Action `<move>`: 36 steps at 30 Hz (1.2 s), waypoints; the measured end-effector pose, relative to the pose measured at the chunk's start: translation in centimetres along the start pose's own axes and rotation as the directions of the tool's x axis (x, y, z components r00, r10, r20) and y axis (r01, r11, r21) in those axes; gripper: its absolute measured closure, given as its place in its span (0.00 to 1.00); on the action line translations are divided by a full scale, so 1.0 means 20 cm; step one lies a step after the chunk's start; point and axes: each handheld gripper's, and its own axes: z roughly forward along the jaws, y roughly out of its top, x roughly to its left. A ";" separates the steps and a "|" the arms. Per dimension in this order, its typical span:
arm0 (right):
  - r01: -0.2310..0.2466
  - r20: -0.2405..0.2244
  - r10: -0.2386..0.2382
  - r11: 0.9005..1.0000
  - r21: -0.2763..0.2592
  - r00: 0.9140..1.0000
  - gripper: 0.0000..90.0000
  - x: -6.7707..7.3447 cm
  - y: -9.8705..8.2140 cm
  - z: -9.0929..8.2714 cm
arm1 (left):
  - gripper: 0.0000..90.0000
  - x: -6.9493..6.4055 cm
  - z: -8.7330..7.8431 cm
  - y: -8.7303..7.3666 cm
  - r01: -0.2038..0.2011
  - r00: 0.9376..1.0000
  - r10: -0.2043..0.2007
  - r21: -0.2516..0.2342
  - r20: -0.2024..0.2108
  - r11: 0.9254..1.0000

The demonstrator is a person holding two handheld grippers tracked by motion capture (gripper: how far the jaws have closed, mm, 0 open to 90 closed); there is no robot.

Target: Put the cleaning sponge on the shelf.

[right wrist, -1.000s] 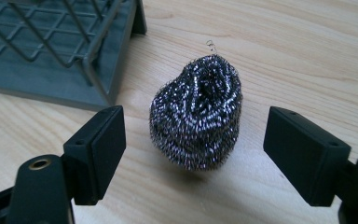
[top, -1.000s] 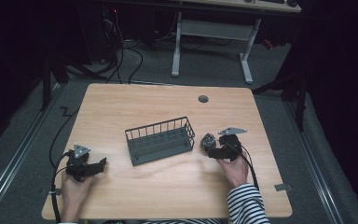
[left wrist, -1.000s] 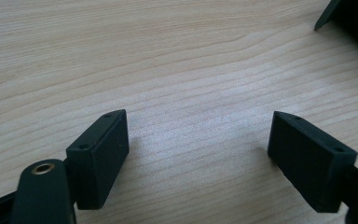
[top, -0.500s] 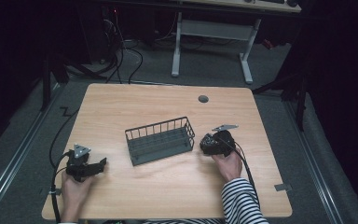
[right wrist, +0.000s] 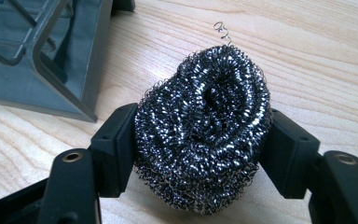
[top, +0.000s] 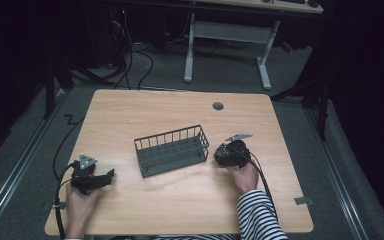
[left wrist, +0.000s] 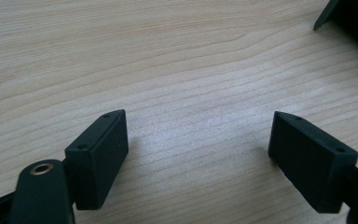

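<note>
- The wooden desk [top: 180,200] carries the work; a lift off it should go straight up, as the load rests on the bare wood.
- A grey wire basket [top: 171,150] stands mid-desk, just left of the right hand; judging by its nearness it is the likely drop spot, so clear its near wall before moving across.
- The right tongs [right wrist: 200,140] have just been closing and now press both pads into a steel wool scourer [right wrist: 201,126], which lies on the desk just beside the basket's corner. The ball is springy: squeeze firmly, centred.
- The left tongs [left wrist: 198,144] rest wide apart over bare wood, holding nothing.
- A stray wire curl [right wrist: 221,31] juts from the scourer and could snag the basket bars.
</note>
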 end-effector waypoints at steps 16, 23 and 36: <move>-0.028 -0.072 0.020 0.994 -0.108 0.997 0.42 -0.01 0.06 -0.18 | 0.23 0.00 0.00 0.00 0.001 1.000 -0.001 0.000 0.001 1.000; -0.015 -0.084 0.003 0.990 -0.140 0.996 0.43 0.00 0.13 -0.28 | 0.23 0.00 0.00 0.00 0.001 1.000 -0.001 0.000 0.000 1.000; 0.052 -0.140 -0.085 0.973 -0.227 0.987 0.43 0.09 0.32 -0.43 | 0.23 0.00 0.00 0.00 0.004 1.000 -0.004 -0.002 0.001 1.000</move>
